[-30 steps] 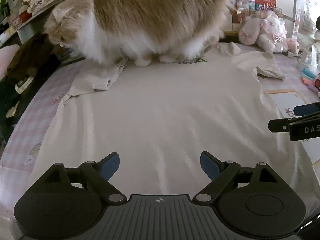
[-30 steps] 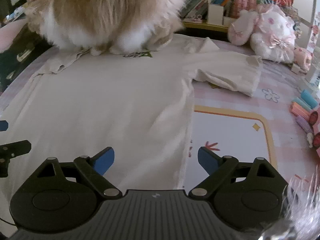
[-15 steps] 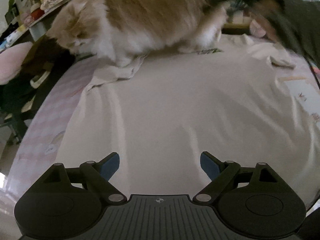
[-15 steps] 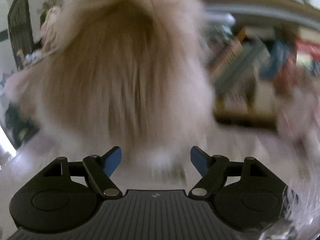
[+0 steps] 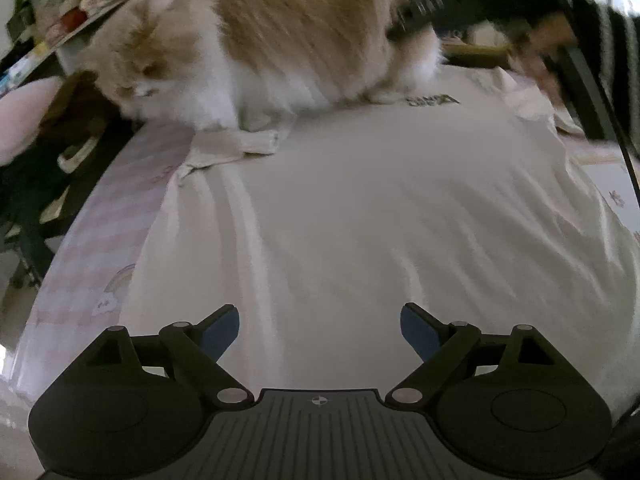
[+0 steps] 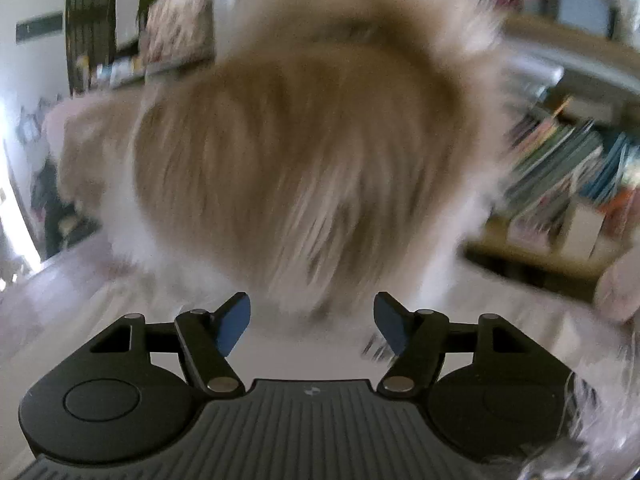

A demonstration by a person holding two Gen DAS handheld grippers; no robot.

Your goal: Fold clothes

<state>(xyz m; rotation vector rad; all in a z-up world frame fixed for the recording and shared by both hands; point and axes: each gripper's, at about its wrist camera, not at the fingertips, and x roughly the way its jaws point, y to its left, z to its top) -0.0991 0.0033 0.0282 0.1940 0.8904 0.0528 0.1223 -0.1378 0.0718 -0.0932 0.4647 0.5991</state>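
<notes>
A cream T-shirt (image 5: 380,208) lies spread flat on a pink checked mat (image 5: 108,240), its left sleeve (image 5: 236,146) bunched at the far left. A fluffy orange-and-white cat (image 5: 280,36) stands on the shirt's collar end. My left gripper (image 5: 320,330) is open and empty above the shirt's near hem. My right gripper (image 6: 312,318) is open and empty, close behind the cat's rump (image 6: 300,168), which fills the blurred right wrist view. A strip of the shirt (image 6: 304,356) shows beneath it.
A dark blurred arm or sleeve (image 5: 592,40) reaches in at the far right of the left wrist view. A bookshelf (image 6: 568,168) stands behind the cat. Dark clutter and a pink cushion (image 5: 20,116) lie off the mat's left edge.
The right gripper has swung up from the shirt's right edge to just behind the cat. The cat has shifted left toward the sleeve. The left gripper has moved slightly left.
</notes>
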